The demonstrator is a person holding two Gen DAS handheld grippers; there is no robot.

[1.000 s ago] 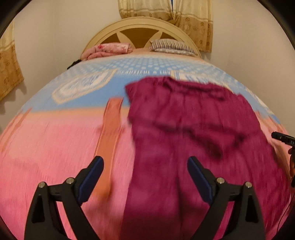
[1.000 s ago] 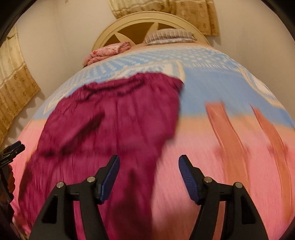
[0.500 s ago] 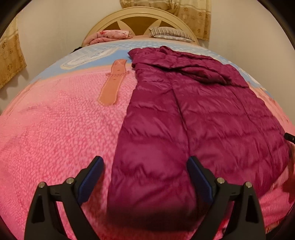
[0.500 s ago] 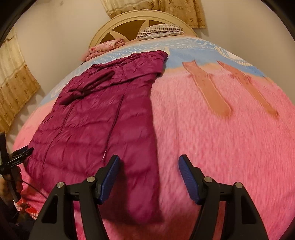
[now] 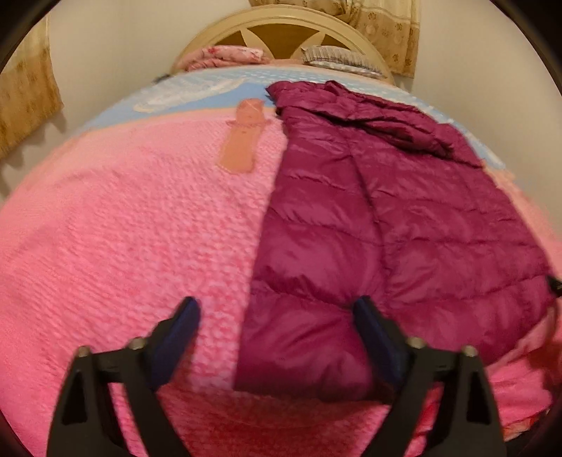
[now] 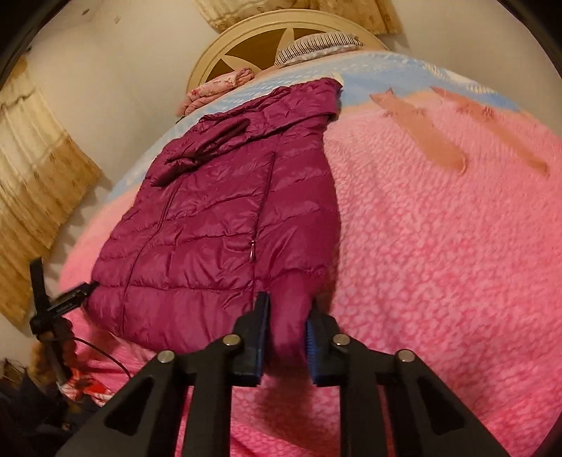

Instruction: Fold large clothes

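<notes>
A magenta quilted puffer jacket lies flat on the pink bedspread, hem toward me, collar toward the headboard. It also shows in the right wrist view, its front zip up. My left gripper is open, hovering over the jacket's near left hem corner, one finger over the bedspread and one over the jacket. My right gripper is shut on the jacket's near right hem corner, fabric bunched between its blue pads. The left gripper's tip shows at the jacket's other corner.
A cream headboard with a pink folded cloth and a striped pillow stands at the far end. Curtains hang on the left wall. Clutter and a cable lie off the bed's near left edge.
Both grippers have dropped toward the jacket's hem. The right gripper, open before, has closed on the hem's right corner. The left gripper stays open.
</notes>
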